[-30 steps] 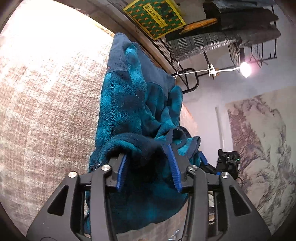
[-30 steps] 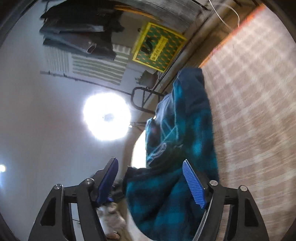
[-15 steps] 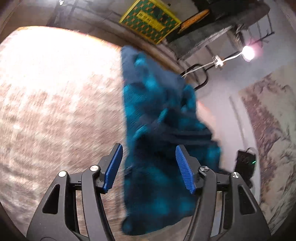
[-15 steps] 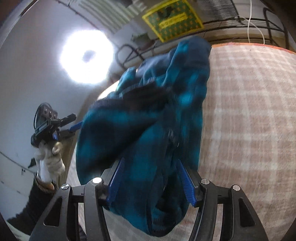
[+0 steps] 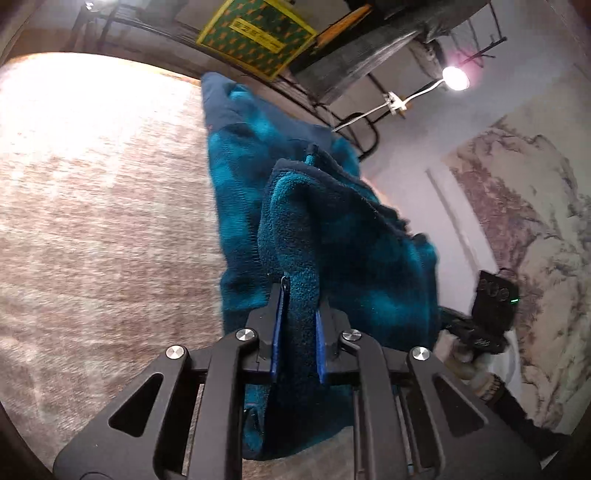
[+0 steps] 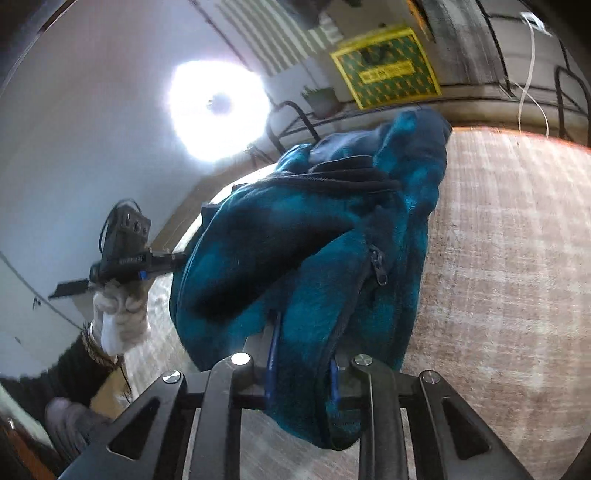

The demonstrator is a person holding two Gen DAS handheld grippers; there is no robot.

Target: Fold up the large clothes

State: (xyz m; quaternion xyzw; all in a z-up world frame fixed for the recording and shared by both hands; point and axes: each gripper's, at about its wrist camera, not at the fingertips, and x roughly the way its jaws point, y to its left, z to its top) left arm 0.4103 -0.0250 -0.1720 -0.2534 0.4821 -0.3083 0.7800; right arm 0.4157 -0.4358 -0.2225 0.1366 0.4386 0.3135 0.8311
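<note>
A teal and navy plaid fleece jacket (image 5: 332, 236) with a zipper (image 6: 376, 266) hangs bunched over the woven beige cover (image 5: 92, 221). My left gripper (image 5: 298, 328) has its jaws closing, and a thick fold of fleece is pinched between the blue pads. The jaws of my right gripper (image 6: 303, 365) are closing too, on the jacket's zippered edge (image 6: 332, 332). The far end of the jacket (image 6: 417, 136) rests on the cover. A gloved hand holds the other gripper at the side of each view: the right one (image 5: 495, 306), the left one (image 6: 125, 240).
The woven cover (image 6: 517, 277) spreads wide beside the jacket. Behind it stand a yellow-green box (image 5: 258, 33), a metal rack with folded clothes (image 5: 369, 51) and a lamp (image 5: 454, 77). A landscape painting (image 5: 517, 221) covers the wall. A bright light (image 6: 218, 107) glares.
Both pairs of jaws stood wide around the fleece and have now closed onto it. Both views have rolled, and the grippers have drawn apart along the jacket.
</note>
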